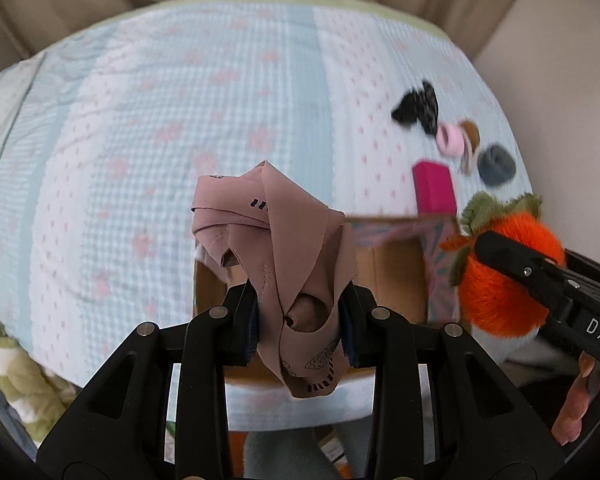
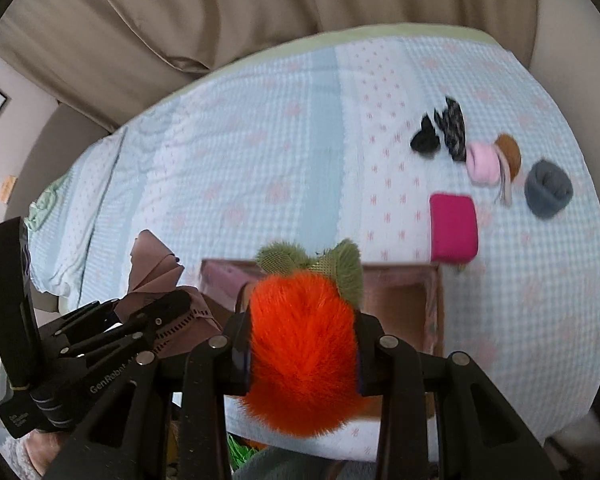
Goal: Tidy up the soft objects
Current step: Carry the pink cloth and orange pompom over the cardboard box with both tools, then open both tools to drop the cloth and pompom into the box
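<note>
Orange plush carrot (image 2: 304,344) sits squeezed between the right gripper (image 2: 302,348) pads, green leaves up, over the open cardboard box (image 2: 428,304). Beside it, the left gripper (image 1: 300,320) is clamped on a crumpled mauve cloth (image 1: 276,240), also above the box. Farther off on the checked bedspread (image 2: 260,140): magenta pouch (image 2: 454,228), pink roll (image 2: 482,166), grey roll (image 2: 548,190), black scrunchie (image 2: 440,134).
</note>
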Demonstrator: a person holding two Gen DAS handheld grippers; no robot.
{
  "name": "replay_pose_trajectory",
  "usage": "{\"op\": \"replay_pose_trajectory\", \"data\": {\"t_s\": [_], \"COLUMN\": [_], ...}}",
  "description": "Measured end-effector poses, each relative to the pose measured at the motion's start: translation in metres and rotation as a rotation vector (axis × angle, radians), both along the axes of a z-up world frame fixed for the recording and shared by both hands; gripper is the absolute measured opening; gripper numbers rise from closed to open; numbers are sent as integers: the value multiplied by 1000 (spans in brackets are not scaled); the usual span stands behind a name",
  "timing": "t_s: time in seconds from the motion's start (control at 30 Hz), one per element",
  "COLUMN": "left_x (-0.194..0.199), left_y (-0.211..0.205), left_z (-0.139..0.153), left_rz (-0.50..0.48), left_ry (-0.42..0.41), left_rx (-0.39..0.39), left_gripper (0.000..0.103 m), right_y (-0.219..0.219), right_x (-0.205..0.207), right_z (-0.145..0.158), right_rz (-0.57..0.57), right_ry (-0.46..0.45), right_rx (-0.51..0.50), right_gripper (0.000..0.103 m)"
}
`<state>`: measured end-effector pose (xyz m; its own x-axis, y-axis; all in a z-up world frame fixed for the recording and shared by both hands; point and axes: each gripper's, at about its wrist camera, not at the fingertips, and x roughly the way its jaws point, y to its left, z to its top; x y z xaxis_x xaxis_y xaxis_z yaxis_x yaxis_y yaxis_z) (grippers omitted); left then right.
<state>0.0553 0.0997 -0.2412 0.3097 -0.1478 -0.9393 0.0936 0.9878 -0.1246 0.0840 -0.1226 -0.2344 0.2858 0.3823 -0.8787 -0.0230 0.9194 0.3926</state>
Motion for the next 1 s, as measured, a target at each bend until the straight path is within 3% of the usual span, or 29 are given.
{"op": "replay_pose_trajectory", "data": {"t_s": [0.3,0.57,0.8,0.83,0.87,0.9,0.93,0.97,1.0], "left_x": [-2,15,18,17,15,15,15,14,14], "left_y": [1,-11,-13,-14,-15,-17,-16,-15,-12], "left_z": [-73,-144,-166,-164,-160,-157,-156,-154,-153], "left_rz": [-164,-233,-261,-269,-277,-280,-278,-272,-270], "left_ry": [110,203,232,214,185,178,176,165,163], "left_rx": [2,45,72,85,109,121,129,124,116], "left_gripper": [29,29,29,39,74,96,103,103,103], "right_y": [31,40,44,44,42,39,37,35,33], "right_x": [-16,-2,8,9,11,12,13,14,14], "right_z": [-62,-130,-157,-158,-158,-159,-160,-163,-163], "right_rz": [10,47,71,67,59,46,38,36,40], "right_ry": [94,191,261,260,257,259,272,287,289], "right_rx": [-64,-106,-111,-118,-114,-92,-75,-72,-71], "right_gripper": [32,32,33,35,48,59,92,103,103]}}
